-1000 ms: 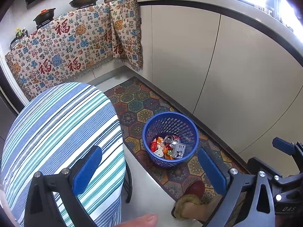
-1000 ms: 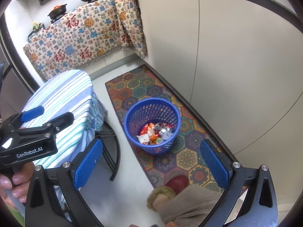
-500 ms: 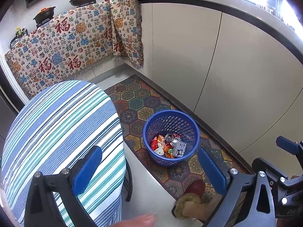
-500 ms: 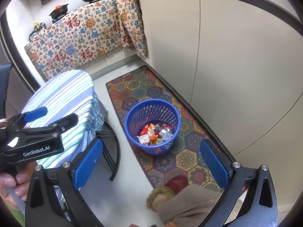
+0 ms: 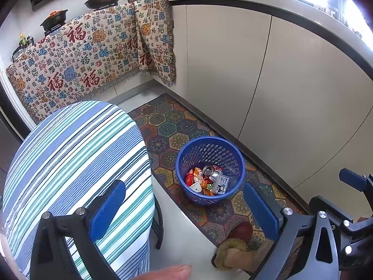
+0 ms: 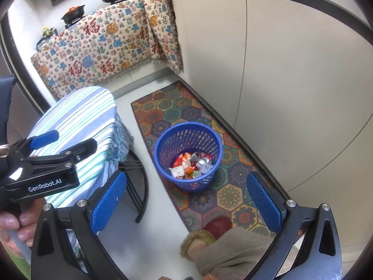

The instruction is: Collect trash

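The blue plastic wastebasket (image 5: 209, 170) stands on the patterned floor mat (image 6: 186, 107), near its long edge by the cabinets, holding crushed drink cans (image 6: 202, 161), snack wrappers (image 5: 194, 177) and a small carton (image 5: 221, 184) — all likely light, thin and easily crumpled. Its perforated rim looks the firmest hold. Left gripper (image 5: 184, 206) and right gripper (image 6: 186, 200) hover above, jaws apart, empty.

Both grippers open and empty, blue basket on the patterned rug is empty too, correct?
Not quite. The blue basket on the patterned rug holds trash: crushed cans and wrappers, clear in the left wrist view. The left gripper and right gripper are open and empty.
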`<move>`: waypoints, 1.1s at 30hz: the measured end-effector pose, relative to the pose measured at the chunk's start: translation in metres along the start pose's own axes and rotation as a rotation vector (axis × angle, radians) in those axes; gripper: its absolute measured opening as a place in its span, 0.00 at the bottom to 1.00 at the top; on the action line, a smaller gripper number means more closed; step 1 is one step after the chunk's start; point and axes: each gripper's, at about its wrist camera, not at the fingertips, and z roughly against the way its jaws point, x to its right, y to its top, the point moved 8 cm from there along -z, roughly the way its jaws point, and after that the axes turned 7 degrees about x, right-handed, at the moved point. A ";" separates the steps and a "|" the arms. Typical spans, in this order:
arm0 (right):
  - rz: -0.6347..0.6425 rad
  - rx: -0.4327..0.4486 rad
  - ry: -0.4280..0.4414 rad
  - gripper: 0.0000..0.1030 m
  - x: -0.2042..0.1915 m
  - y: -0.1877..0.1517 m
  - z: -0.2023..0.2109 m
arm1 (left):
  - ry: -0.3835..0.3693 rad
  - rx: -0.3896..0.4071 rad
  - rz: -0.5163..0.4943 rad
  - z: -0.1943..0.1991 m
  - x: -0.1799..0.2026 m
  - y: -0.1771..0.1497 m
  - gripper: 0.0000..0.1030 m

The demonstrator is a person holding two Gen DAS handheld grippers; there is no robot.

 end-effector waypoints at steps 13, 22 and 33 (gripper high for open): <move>0.002 0.002 0.003 1.00 -0.001 0.000 0.002 | -0.003 -0.002 -0.007 0.001 0.006 0.004 1.00; -0.004 0.001 0.003 1.00 0.001 0.000 0.002 | -0.004 -0.003 -0.009 0.000 0.009 0.005 1.00; -0.013 -0.003 0.001 1.00 0.005 0.000 0.002 | -0.007 -0.005 -0.019 -0.003 0.015 0.006 1.00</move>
